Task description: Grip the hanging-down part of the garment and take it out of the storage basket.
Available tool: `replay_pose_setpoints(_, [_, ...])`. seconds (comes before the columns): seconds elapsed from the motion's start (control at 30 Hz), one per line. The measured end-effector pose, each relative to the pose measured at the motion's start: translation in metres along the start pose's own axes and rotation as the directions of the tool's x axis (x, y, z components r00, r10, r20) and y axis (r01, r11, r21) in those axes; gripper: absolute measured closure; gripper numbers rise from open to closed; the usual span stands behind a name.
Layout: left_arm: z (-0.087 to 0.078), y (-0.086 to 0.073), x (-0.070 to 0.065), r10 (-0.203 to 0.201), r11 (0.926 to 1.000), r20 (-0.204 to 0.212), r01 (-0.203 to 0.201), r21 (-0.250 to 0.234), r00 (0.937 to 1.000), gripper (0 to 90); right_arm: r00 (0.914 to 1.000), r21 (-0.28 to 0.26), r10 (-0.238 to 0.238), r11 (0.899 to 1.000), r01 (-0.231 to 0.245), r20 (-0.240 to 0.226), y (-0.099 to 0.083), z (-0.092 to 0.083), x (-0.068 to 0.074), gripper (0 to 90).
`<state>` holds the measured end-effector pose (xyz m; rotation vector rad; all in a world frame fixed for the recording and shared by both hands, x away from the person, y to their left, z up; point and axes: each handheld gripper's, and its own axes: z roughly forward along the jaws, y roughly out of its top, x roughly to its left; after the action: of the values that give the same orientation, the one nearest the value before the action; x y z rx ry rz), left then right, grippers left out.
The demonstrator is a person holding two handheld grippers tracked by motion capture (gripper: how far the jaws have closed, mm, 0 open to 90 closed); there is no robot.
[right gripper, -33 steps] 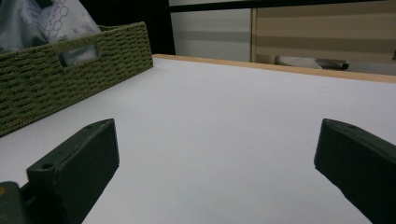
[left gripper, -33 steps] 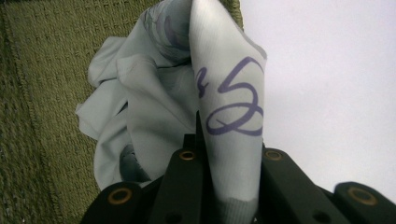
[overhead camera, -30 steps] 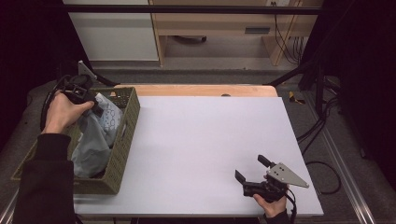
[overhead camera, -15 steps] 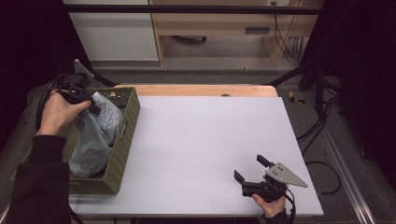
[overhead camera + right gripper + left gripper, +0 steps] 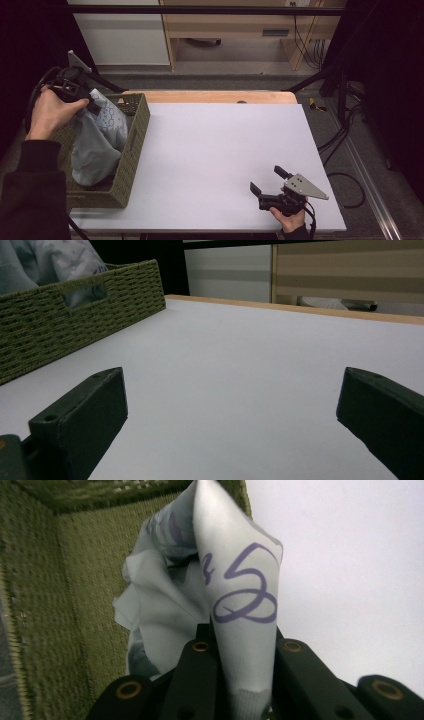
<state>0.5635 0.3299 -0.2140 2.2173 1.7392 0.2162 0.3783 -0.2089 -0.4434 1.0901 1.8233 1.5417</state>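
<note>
high view: the left hand-held gripper sits above the far left corner of the green woven basket, pinching the top of a pale blue-grey cloth. compared with a second ago the left hand has come up and the cloth with it: then it lay slumped low inside the basket, now it hangs stretched from the pinch, its lower end still down in the basket. so the lift-out looks under way but not finished; the cloth has yet to clear the rim. the right hand-held gripper rests on the near right part of the white worktop, well apart from the basket, in the same spot as before.

left gripper view: the two black jaws are pressed together on a fold of the cloth, which rises from between them and shows a purple looped print. behind it the inner wall of the basket falls away, and the worktop lies to the right. the grip looks firm, with a good bunch of fabric caught.

right gripper view: the jaws stand spread wide, nothing between them, level over the bare worktop. the basket is off to the left with the cloth poking above its rim. this one seems to be waiting, likely to take the cloth once it reaches the open surface.
</note>
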Motion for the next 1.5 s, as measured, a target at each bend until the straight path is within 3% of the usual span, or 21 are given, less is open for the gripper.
replay_pose_setpoints(0.43, [-0.047,0.003,-0.006,0.010,0.9984,-0.030,-0.012,-0.055,0.9995,84.0,0.9999,-0.002,0.002,1.000,-0.002,-0.015,0.004,0.004,0.004,0.2])
replay_pose_setpoints(0.8, [-0.067,0.006,-0.014,0.023,0.9960,-0.037,-0.026,-0.086,0.9990,84.0,0.9976,-0.008,-0.019,1.000,0.019,-0.067,0.014,0.018,0.014,0.2])
replay_pose_setpoints(1.13, [-0.070,0.009,-0.016,0.027,0.9962,-0.036,-0.030,-0.082,0.9990,84.0,0.9862,-0.029,-0.045,0.999,0.041,-0.159,0.040,0.054,0.043,0.3])
replay_pose_setpoints(1.37, [-0.068,0.008,-0.012,0.019,0.9970,-0.036,-0.022,-0.074,0.9992,84.0,0.9676,-0.023,-0.052,0.999,0.047,-0.247,0.056,0.090,0.076,0.7])
replay_pose_setpoints(1.5, [-0.067,0.008,-0.011,0.019,0.9977,-0.038,-0.021,-0.064,0.9991,83.9,0.9619,-0.022,-0.069,0.998,0.065,-0.265,0.064,0.108,0.091,0.8])
